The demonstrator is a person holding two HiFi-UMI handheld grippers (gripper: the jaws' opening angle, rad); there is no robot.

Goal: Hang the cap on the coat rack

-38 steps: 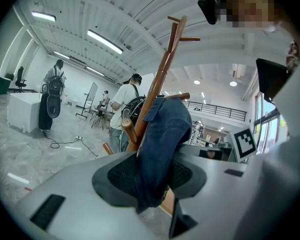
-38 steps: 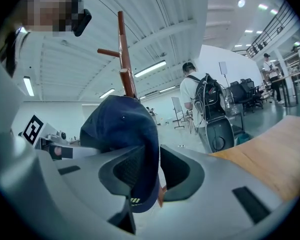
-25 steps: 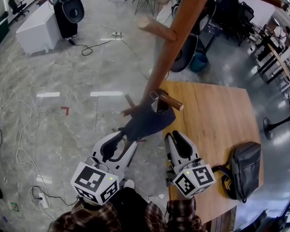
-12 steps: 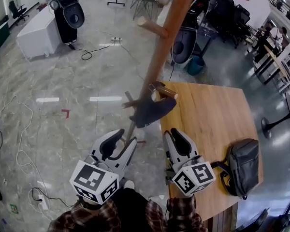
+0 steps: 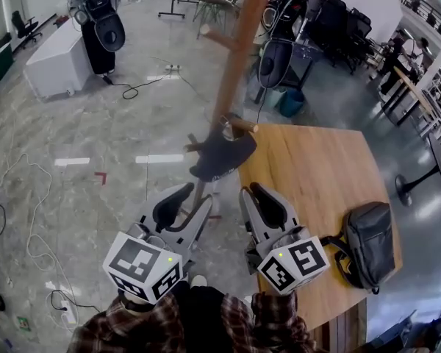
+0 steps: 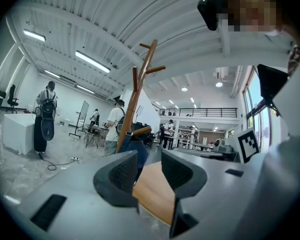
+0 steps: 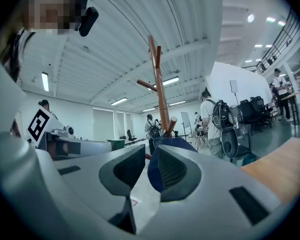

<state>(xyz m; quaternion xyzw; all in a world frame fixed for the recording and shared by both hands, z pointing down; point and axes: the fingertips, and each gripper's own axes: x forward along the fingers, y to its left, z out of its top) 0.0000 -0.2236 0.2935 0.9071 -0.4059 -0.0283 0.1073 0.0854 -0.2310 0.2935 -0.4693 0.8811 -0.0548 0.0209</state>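
A dark blue cap [image 5: 222, 157] hangs from a low peg [image 5: 242, 126] of the wooden coat rack [image 5: 231, 72]. It hangs free, and neither gripper touches it. My left gripper [image 5: 185, 204] is open and empty, a little below and left of the cap. My right gripper [image 5: 256, 197] is open too, just below the cap and over the table's near-left corner. In the left gripper view the cap [image 6: 140, 151] shows beyond the left gripper [image 6: 147, 169], under the coat rack [image 6: 137, 99]. In the right gripper view the cap [image 7: 172, 143] sits behind the right gripper [image 7: 151, 171], at the foot of the coat rack [image 7: 160, 84].
A wooden table [image 5: 316, 175] stands right of the rack, with a black bag [image 5: 364, 245] near its right edge. Cables [image 5: 29, 219] trail over the marble floor at the left. A white cabinet [image 5: 55, 46] and a blue bucket [image 5: 290, 101] stand further off, with people behind them.
Both grippers have drawn back from the rack, and the gap to the cap has widened. The cap stays on its peg.
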